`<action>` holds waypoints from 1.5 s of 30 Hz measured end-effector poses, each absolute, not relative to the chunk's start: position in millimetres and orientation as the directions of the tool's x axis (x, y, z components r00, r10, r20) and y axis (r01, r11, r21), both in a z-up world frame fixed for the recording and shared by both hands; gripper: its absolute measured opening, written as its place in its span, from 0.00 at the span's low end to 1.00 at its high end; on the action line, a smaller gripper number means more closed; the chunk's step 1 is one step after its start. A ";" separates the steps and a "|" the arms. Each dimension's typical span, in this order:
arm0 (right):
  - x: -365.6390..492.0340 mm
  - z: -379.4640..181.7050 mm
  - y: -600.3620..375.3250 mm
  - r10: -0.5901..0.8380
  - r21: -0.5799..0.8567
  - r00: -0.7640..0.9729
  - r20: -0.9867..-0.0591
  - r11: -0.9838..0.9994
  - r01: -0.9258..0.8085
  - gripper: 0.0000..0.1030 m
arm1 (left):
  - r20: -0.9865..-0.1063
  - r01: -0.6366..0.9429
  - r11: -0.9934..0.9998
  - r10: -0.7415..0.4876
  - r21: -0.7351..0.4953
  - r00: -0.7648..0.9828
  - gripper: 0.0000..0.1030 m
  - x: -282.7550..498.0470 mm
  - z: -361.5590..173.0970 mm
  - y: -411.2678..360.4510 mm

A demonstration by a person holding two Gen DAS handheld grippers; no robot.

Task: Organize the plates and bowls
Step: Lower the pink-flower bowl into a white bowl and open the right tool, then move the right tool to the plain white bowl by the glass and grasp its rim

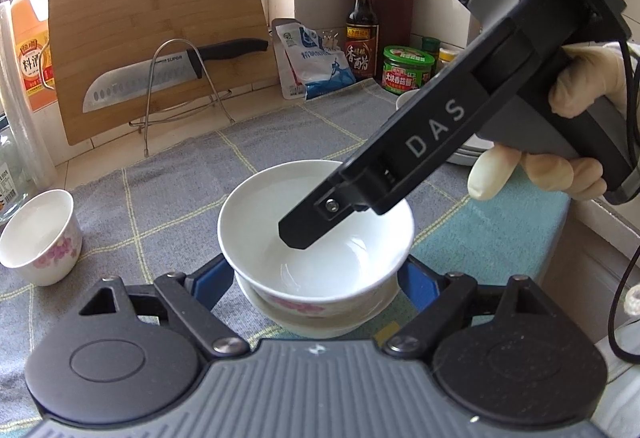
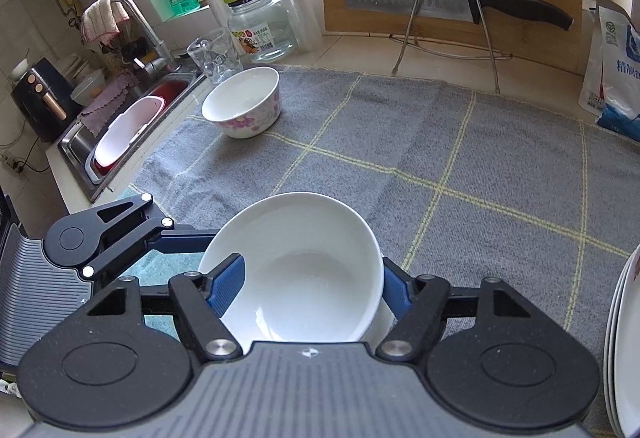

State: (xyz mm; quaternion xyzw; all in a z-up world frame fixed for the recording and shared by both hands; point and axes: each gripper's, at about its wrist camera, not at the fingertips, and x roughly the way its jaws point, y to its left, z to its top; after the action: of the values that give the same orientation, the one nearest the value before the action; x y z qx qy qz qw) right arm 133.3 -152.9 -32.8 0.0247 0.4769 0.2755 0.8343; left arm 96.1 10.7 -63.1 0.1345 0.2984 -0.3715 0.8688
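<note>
- Two bowls sit nested on the near part of the checked cloth [image 2: 440,142]: a top bowl [image 1: 260,230] resting slightly tilted inside a lower bowl [image 1: 312,322] with pink flowers.
- Right gripper [image 2: 310,288]: one finger is inside the top bowl and the other outside its wall, and it looks clamped on that wall.
- Left gripper [image 1: 316,270]: its blue pads flank the lower bowl, but I cannot tell whether they press on it.
- Risk: with a grip on one side of a glazed wall, the top bowl could pivot or slip out, and a drop onto the lower rim could chip both.
- Risk: if the left pads are loose, the lower bowl may be dragged along or tip as the top one shifts.
- Risk: both tools crowd the same bowl, so their fingers could knock together.
- Around: a third flowered bowl [image 2: 244,106] stands far left, well apart; a stack of plates [image 2: 624,338] sits at the right edge, near the gloved hand [image 1: 580,86].
- Farther back are a drinking glass [image 2: 212,54], a cutting board [image 1: 152,38] with a knife [image 1: 160,78] on a rack, and a sauce bottle [image 1: 362,26]; none blocks the open cloth between.
</note>
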 end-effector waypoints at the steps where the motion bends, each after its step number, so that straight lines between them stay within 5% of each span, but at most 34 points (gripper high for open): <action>1: 133.6 -33.6 -152.8 0.483 0.305 0.392 -0.783 0.847 -0.436 0.75 | -0.621 0.726 0.688 -0.565 0.010 0.544 0.86 96.3 -63.3 10.5; 19: 135.5 -38.1 -152.6 0.472 0.296 0.385 -0.793 0.851 -0.433 0.75 | -0.638 0.727 0.687 -0.566 -0.015 0.522 0.86 101.4 -71.2 8.3; 27: 136.3 -32.3 -153.0 0.468 0.282 0.418 -0.779 0.856 -0.433 0.96 | -0.623 0.733 0.680 -0.580 -0.015 0.525 0.94 99.8 -69.7 11.2; 45: 157.7 -10.4 -107.2 0.449 0.167 0.452 -0.771 0.827 -0.538 1.00 | -0.592 0.589 0.808 -0.476 -0.003 0.650 0.94 115.3 -61.3 80.3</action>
State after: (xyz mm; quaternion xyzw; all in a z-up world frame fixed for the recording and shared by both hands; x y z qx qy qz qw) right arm 157.7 -107.2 -10.4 -0.0506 0.4357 0.2901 0.8505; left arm 115.3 80.3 -61.3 0.0953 0.2968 -0.2950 0.9032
